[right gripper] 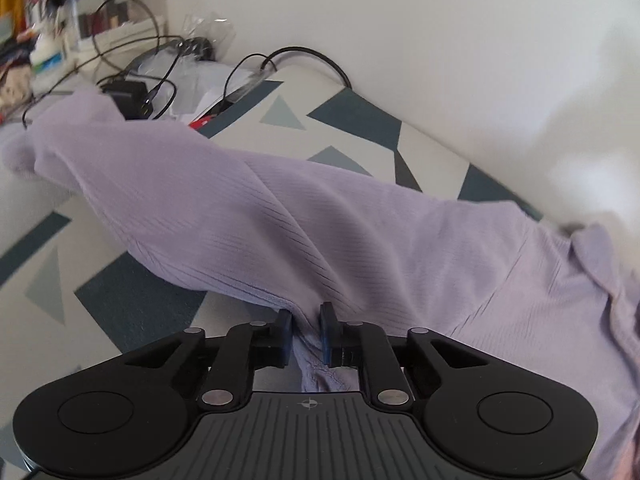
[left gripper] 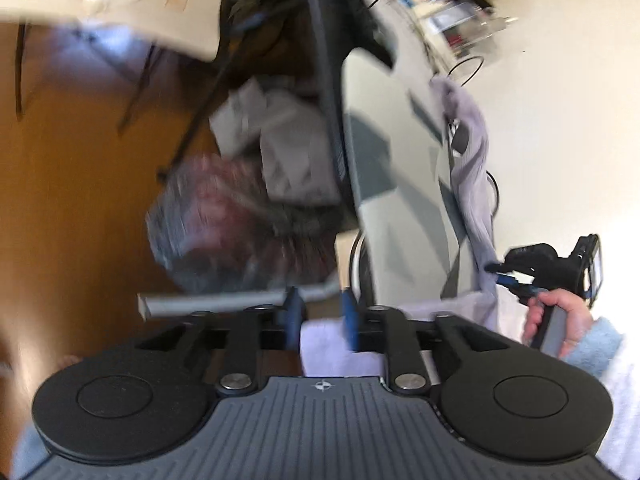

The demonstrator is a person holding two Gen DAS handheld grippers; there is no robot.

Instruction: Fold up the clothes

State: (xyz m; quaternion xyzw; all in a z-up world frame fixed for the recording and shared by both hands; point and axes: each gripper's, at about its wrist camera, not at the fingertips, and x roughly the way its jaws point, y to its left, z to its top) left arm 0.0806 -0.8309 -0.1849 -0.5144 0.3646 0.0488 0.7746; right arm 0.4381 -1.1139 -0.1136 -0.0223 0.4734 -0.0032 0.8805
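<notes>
**Lilac top pinched and stretched over table**

Left gripper (left gripper: 322, 316) at 6 o'clock, fingers slightly apart, lilac cloth between, grip unclear. Right gripper (right gripper: 306, 336) clamped on lilac top (right gripper: 248, 216), lifted taut toward 10 o'clock above patterned table (right gripper: 352, 124), likely for spreading flat.

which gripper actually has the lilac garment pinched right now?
The right gripper: ribbed fabric of the lilac garment is bunched between its blue pads. The left gripper stands open, nothing clamped; pale cloth only shows behind its gap.
</notes>
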